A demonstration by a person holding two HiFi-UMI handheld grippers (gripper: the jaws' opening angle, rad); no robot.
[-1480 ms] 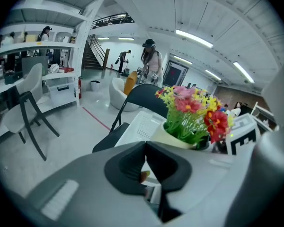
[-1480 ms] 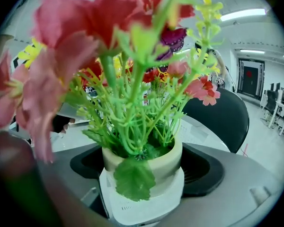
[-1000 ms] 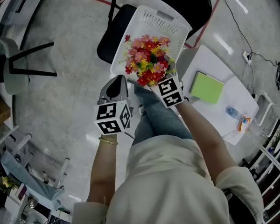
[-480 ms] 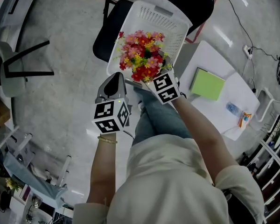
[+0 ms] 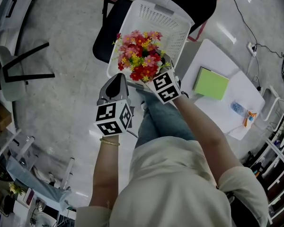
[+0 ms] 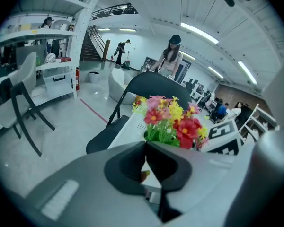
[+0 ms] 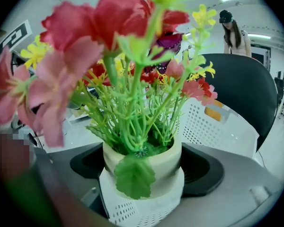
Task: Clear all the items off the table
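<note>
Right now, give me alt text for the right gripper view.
The right gripper clamps a small cream pot of pink, red and yellow flowers, held over a white perforated basket. Behind stand a black chair back and, farther off, a person in a cap.

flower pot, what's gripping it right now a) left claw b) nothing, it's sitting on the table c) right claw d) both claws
c: the right claw has its jaws pressed on both sides of the flower pot above the white basket; the left claw is shut and empty.
</note>
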